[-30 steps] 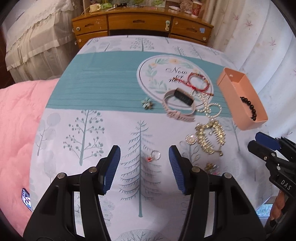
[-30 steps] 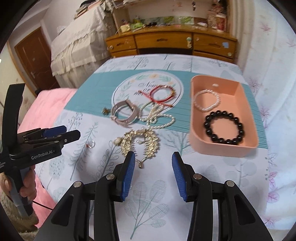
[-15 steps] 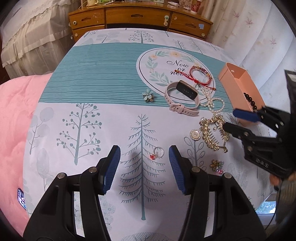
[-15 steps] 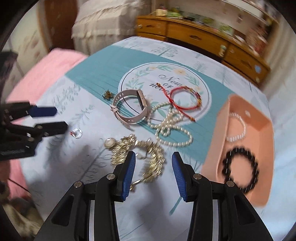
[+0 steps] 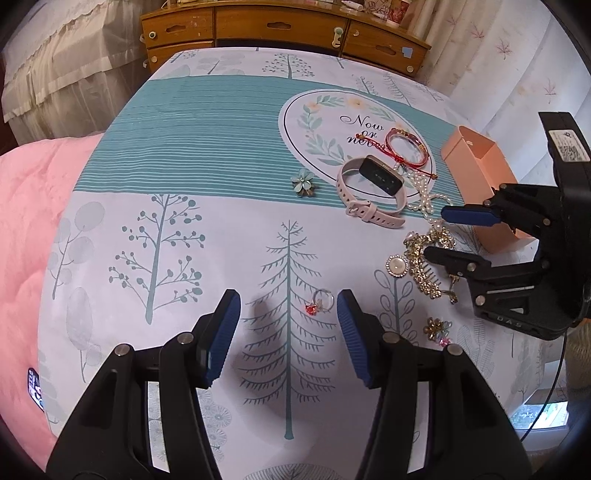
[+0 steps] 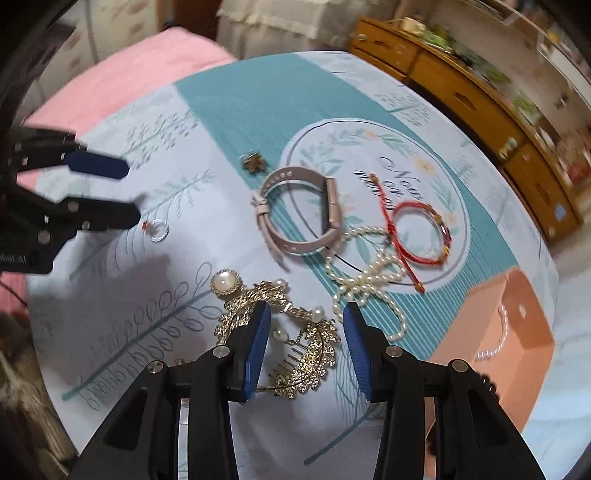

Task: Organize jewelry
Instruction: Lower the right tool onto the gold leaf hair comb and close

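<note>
Pink quilted blanket (image 5: 26, 229) lay at the far left, beside the bench covered by a white and teal tree-print cloth (image 5: 177, 155).

Left gripper (image 5: 288, 332) hovered low over the cloth, jaws wide apart, holding nothing. Small silver ring with a red stone (image 5: 320, 302) lay on the cloth between the blue pads, nearer the right-hand one, touching neither.

A teal flower-shaped brooch (image 5: 303, 182) sat at the edge of the teal band. Right of it lay a pale pink strap smartwatch with a black face (image 5: 373, 188), then a red cord bracelet (image 5: 405, 147) on the round printed medallion, and a white pearl strand (image 6: 369, 280) partly under the cord.

Nearer the front: a round pearl-centred gold brooch (image 5: 396, 266), a gold leaf-pattern hair comb (image 6: 295, 339) and a small multicoloured flower earring (image 5: 437, 328).

Right gripper (image 6: 304, 332) hovered directly over the gold comb, jaws open wide, gripping nothing; whether the pads touched the comb could not be told.

At far right stood an open salmon-pink rectangular box (image 6: 517, 332), a white pearl bracelet (image 6: 496, 339) visible inside. A wooden dresser with drawers (image 5: 280, 29) stood behind the bench.
</note>
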The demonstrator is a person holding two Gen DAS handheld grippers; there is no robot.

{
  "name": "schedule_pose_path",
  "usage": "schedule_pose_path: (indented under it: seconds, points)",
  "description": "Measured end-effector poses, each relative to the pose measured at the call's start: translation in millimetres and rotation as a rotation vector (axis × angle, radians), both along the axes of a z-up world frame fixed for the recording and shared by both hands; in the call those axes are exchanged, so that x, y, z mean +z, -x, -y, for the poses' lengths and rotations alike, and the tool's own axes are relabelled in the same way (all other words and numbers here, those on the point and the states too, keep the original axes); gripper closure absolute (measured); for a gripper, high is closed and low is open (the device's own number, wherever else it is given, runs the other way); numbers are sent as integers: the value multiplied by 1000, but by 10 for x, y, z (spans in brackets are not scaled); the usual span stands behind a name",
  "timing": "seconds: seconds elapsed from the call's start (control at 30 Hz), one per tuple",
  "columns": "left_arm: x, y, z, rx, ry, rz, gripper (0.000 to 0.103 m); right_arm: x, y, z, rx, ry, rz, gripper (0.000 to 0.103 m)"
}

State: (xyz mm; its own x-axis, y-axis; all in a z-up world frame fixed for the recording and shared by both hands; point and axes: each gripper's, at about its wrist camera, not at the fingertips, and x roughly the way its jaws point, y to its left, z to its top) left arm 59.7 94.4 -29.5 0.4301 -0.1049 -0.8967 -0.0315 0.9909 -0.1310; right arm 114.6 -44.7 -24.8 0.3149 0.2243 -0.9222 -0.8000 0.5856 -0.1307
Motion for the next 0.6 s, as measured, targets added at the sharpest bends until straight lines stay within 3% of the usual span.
schedule_pose_path:
  seconds: [0.23, 0.43, 0.6]
  points:
    - [29, 11, -1, 1, 3, 8, 52, -26, -74, -65, 136, 47, -3, 62]
    - [44, 9, -47, 14, 7, 9, 52, -29, -102, -123, 224, 74, -23, 74]
    - [55, 3, -63, 21, 7, 12, 51, -34, -41, -165, 286, 91, -26, 75]
